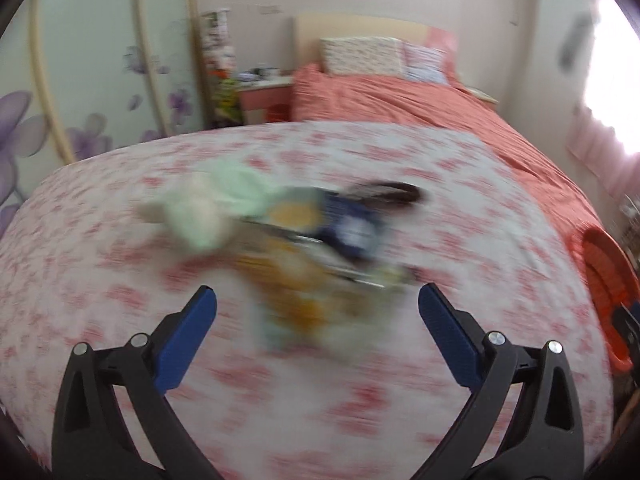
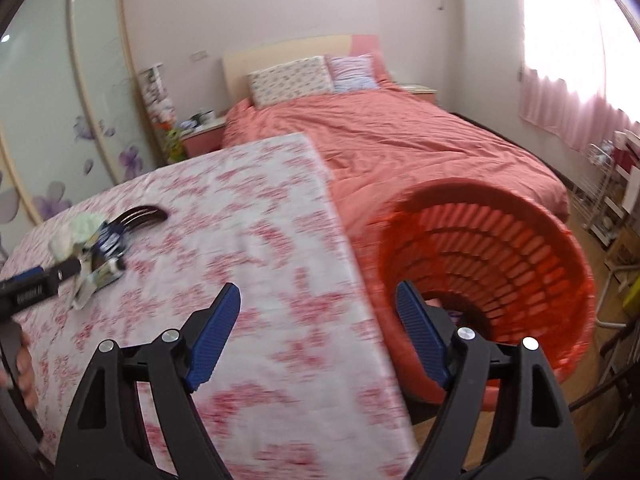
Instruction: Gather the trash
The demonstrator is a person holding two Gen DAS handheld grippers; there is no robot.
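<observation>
A blurred heap of trash lies on the floral-clothed table (image 1: 120, 280): a crumpled pale tissue (image 1: 200, 212), a blue wrapper (image 1: 348, 228), an orange-yellow wrapper (image 1: 296, 300) and a dark curved item (image 1: 384, 194). My left gripper (image 1: 316, 308) is open, its jaws straddling the near edge of the heap. In the right wrist view the heap (image 2: 96, 240) sits at the left with the left gripper's tip (image 2: 44, 280) against it. My right gripper (image 2: 318, 308) is open and empty, above the table's right edge beside a tilted orange basket (image 2: 520, 248).
A bed with a coral cover (image 2: 400, 136) and pillows (image 2: 292, 78) lies behind the table. A wardrobe with flower-print doors (image 2: 60, 100) stands on the left. A nightstand (image 2: 200, 132) holds clutter. A wire rack (image 2: 604, 196) stands by the curtained window.
</observation>
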